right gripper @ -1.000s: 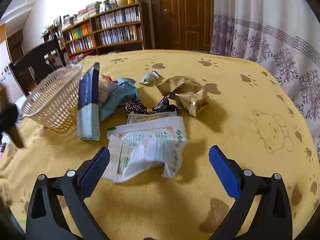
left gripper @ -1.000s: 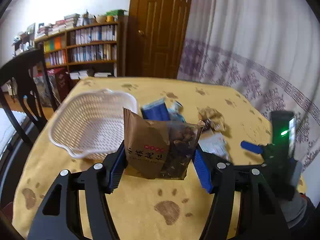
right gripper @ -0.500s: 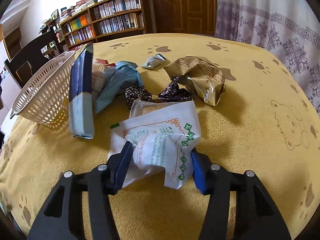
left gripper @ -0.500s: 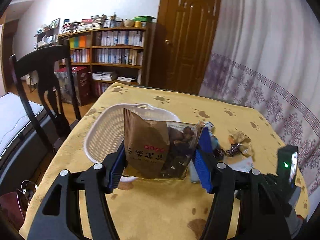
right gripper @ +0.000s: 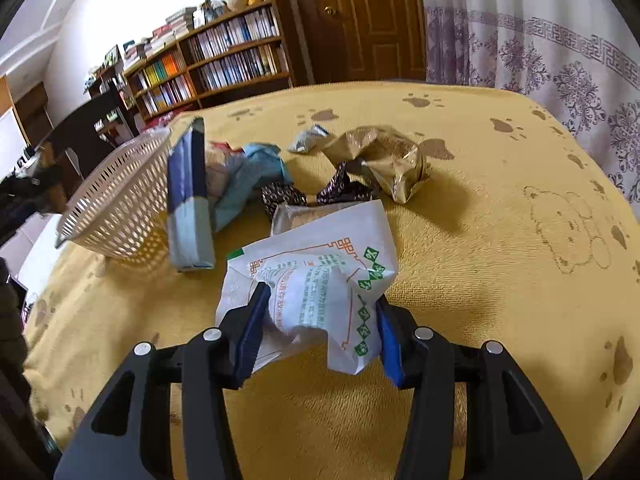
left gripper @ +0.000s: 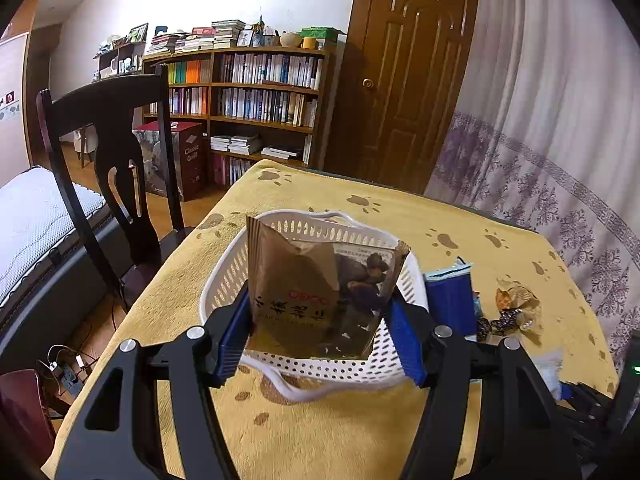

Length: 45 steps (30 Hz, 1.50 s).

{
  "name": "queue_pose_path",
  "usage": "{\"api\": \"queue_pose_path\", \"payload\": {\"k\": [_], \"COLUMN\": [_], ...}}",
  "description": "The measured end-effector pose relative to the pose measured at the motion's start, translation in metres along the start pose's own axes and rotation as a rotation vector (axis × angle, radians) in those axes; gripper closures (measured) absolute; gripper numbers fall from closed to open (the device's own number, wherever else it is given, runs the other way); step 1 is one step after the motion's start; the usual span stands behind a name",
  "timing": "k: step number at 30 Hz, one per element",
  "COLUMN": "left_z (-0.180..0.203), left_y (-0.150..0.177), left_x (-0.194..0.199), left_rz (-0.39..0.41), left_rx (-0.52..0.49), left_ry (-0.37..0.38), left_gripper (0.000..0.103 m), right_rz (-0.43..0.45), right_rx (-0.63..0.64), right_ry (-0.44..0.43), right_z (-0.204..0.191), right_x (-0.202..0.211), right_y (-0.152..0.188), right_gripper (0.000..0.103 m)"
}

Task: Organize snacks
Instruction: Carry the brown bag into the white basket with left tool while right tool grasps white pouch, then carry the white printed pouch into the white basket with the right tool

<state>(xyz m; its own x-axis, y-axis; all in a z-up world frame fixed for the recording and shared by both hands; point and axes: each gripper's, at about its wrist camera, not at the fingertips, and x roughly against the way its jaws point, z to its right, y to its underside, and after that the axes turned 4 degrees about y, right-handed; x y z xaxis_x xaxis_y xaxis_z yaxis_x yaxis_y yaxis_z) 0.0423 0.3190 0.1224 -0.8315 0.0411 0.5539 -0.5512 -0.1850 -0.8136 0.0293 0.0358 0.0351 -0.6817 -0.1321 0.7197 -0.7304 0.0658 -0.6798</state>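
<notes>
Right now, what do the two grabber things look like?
Both match. The left gripper and right gripper have black plastic frames with cut-out holes, round silver bolts, and flat blue pads on the fingers. No cables or sleeves show in either wrist view.

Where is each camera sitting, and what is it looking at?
Left wrist: rides on the left claw, looking past its brown snack bag into the white basket, toward bookshelf and door; both fingers show.
Right wrist: rides on the right claw, looking over its white packet at the snack pile; both fingers show.
Shared: basket, blue box, yellow tablecloth.
</notes>
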Motion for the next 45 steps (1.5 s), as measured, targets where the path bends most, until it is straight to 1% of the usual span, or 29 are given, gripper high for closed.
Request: {"api": "queue_pose_path", "payload": {"k": [3, 4, 8, 10, 11, 14, 23, 30, 35, 41, 45], "left_z": [-0.004, -0.004, -0.008, -0.011, -0.013, -0.016, -0.02, -0.012, -0.011, -0.019, -0.027], "left_y": [-0.001, -0.001, 0.001, 0.001, 0.002, -0.001, -0.008, -0.01, -0.014, -0.019, -0.023], "left_x": [-0.009, -0.012, -0.021, -0.02, -0.019, -0.012, 0.007, 0.025, 0.04, 0.058, 0.072], "left_rz": [-0.004, -0.004, -0.021, -0.024, -0.021, 0.0, 0.047, 0.105, 0.151, 0.199, 0.246], "left_rx": [0.006, 0.008, 0.022, 0.03, 0.035, 0.052, 0.072, 0.05, 0.04, 0.065, 0.08], "left_ry": [-0.002, -0.004, -0.014, -0.019, -0.023, -0.025, -0.038, -0.047, -0.058, -0.074, -0.114], "left_gripper": [0.037, 0.032, 0.027, 0.026, 0.023, 0.02, 0.019, 0.019, 0.018, 0.018, 0.018], "right_rz": [0.026, 0.034, 0.071, 0.085, 0.09, 0.11, 0.152, 0.173, 0.177, 0.173, 0.188], "right_rx": [-0.01, -0.012, -0.024, -0.032, -0.033, -0.035, -0.027, -0.015, 0.007, 0.043, 0.061], "right_ry": [0.001, 0.002, -0.008, -0.02, -0.024, -0.033, -0.056, -0.065, -0.08, -0.12, -0.144], "right_z": [0.0, 0.0, 0.002, 0.002, 0.003, 0.003, -0.004, -0.012, -0.028, -0.056, -0.074], "right_x": [0.01, 0.013, 0.027, 0.033, 0.036, 0.045, 0.063, 0.069, 0.067, 0.057, 0.051], "right_y": [0.002, 0.002, 0.004, 0.004, 0.004, 0.003, 0.002, -0.004, -0.012, -0.032, -0.046], "right_gripper": [0.053, 0.053, 0.053, 0.053, 0.053, 0.053, 0.053, 0.053, 0.053, 0.053, 0.053]}}
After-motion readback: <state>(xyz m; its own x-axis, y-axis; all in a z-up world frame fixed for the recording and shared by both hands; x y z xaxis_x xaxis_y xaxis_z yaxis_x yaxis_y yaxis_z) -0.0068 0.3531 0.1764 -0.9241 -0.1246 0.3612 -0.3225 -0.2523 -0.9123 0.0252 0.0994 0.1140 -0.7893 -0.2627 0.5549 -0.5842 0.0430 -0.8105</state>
